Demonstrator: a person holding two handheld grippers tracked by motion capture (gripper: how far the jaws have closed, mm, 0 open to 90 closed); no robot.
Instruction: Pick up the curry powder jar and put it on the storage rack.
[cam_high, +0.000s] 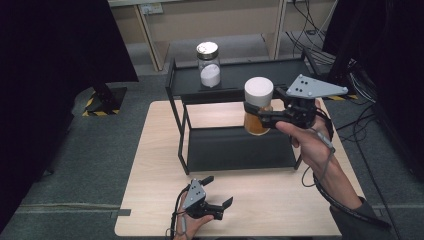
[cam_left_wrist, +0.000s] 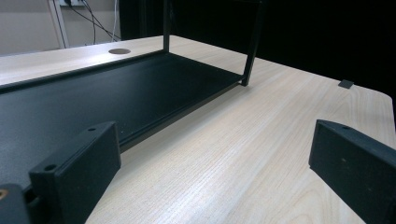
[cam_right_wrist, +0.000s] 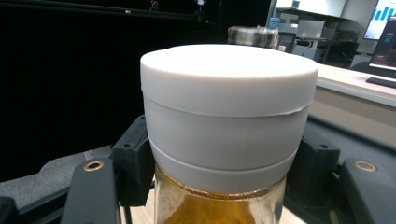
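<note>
Two grippers here: right gripper (cam_high: 256, 113) clamped tight on amber jar (cam_high: 258, 106), held above black shelf (cam_high: 235, 149); left gripper (cam_high: 219, 191) wide open, empty, resting low over table (cam_high: 155, 165).

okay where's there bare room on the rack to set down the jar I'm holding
The right gripper holds the white-lidded jar above the black rack. Its lower shelf is bare from post to post. The upper shelf is bare right of the metal-lidded jar. The left gripper occupies the table's near edge.
</note>
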